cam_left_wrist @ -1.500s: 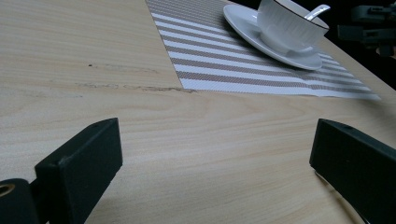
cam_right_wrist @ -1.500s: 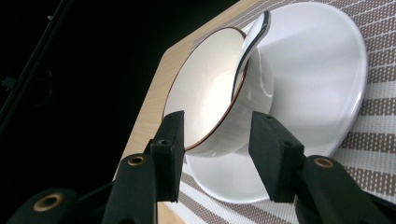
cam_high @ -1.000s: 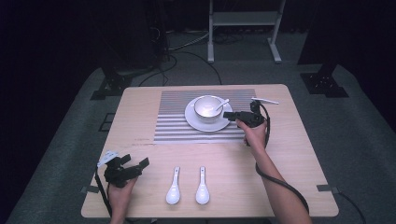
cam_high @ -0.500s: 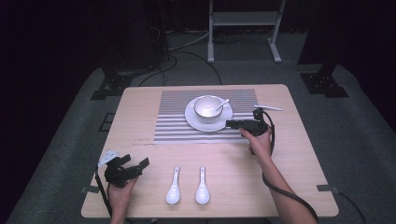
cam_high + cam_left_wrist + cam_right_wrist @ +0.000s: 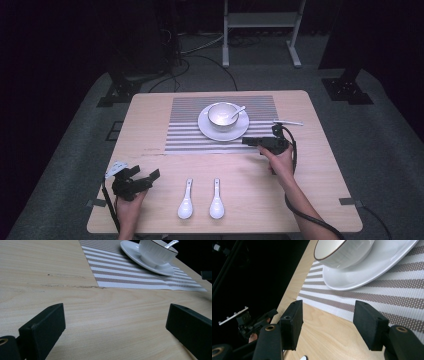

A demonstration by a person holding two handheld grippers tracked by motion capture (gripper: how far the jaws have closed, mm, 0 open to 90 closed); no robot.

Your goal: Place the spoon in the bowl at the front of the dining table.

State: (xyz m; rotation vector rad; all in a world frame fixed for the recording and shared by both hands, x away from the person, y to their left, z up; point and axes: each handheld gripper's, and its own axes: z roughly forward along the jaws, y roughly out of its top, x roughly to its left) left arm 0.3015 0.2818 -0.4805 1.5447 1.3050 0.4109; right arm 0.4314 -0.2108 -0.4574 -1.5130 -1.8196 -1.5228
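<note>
A white bowl (image 5: 223, 115) with a spoon (image 5: 237, 111) in it stands on a white plate (image 5: 223, 131), on a striped placemat (image 5: 185, 135). My right gripper (image 5: 246, 141) hovers low over the mat's near edge, just right of the plate, pointing left. Its jaws have just been opening, and in the right gripper view they (image 5: 329, 313) stand open with nothing between them, the bowl (image 5: 342, 252) just ahead. My left gripper (image 5: 152, 176) rests at the table's front left, open and empty (image 5: 115, 317). Two white spoons (image 5: 186, 202) (image 5: 217, 200) lie side by side at the front.
The wooden table (image 5: 320, 165) has bare surface on both sides of the mat and between the grippers. A cable trails from each gripper off the front edge. Beyond the table stand a metal rack (image 5: 260, 20) and dark stands on a grey floor.
My right gripper has drawn back from beside the plate toward the person, to the mat's near edge, with its jaws wider apart. The left gripper, bowl and spoons have stayed put.
</note>
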